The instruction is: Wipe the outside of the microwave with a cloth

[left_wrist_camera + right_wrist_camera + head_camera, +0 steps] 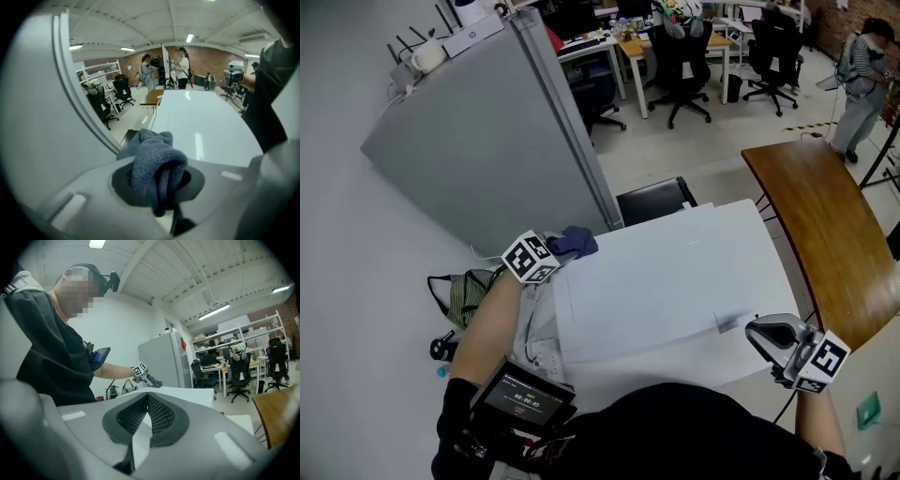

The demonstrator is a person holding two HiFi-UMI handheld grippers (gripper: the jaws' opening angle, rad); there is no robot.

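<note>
Cloth (154, 159), blue and bunched, sits clamped in the left tongs (561, 249), whose jaws close tight on its folds with a wad sticking out past the tips. In the head view it is at the far left corner of the white microwave (675, 281), on its top surface, just beside the tall grey fridge (487, 141). The right tongs (147, 397) have their jaws pressed together at the tips with nothing between them. They hover at the microwave's near right corner, well apart from the cloth. A wooden table (825, 234) stands to the right of the microwave.
</note>
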